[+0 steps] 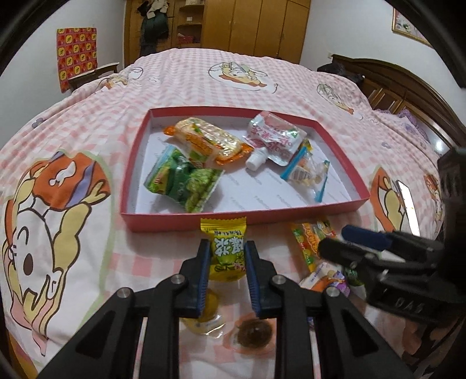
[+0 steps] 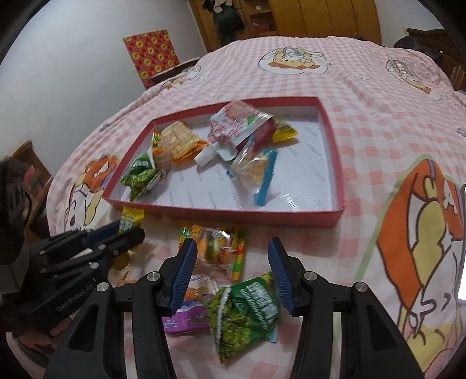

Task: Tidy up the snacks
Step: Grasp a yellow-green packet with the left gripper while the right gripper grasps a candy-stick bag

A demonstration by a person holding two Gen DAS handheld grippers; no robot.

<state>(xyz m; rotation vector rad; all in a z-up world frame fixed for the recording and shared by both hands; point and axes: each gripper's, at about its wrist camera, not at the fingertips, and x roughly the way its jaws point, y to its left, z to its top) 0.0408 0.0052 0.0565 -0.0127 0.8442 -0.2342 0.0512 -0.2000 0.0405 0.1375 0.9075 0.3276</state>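
Observation:
My left gripper (image 1: 227,243) is shut on a small yellow candy packet (image 1: 223,247), held just in front of the red tray's near wall (image 1: 174,223). In the right wrist view the same gripper (image 2: 128,230) and yellow packet (image 2: 131,218) show at the left. My right gripper (image 2: 232,243) is open with nothing between its pads, above loose snacks on the bedspread: an orange-and-clear packet (image 2: 218,247), a green pea packet (image 2: 247,312) and a purple packet (image 2: 186,319). In the tray lie an orange cracker packet (image 1: 209,140), a green packet (image 1: 186,180), a white-red spout pouch (image 1: 271,137) and a blue-edged clear bag (image 1: 305,172).
The tray (image 2: 233,215) sits on a pink checked bedspread (image 1: 87,131). Under my left gripper lie a brown jelly cup (image 1: 253,332) and a yellow one (image 1: 206,317). A phone (image 1: 407,204) lies right of the tray. A dark headboard (image 1: 407,87) stands at the right, wardrobes (image 1: 262,26) behind.

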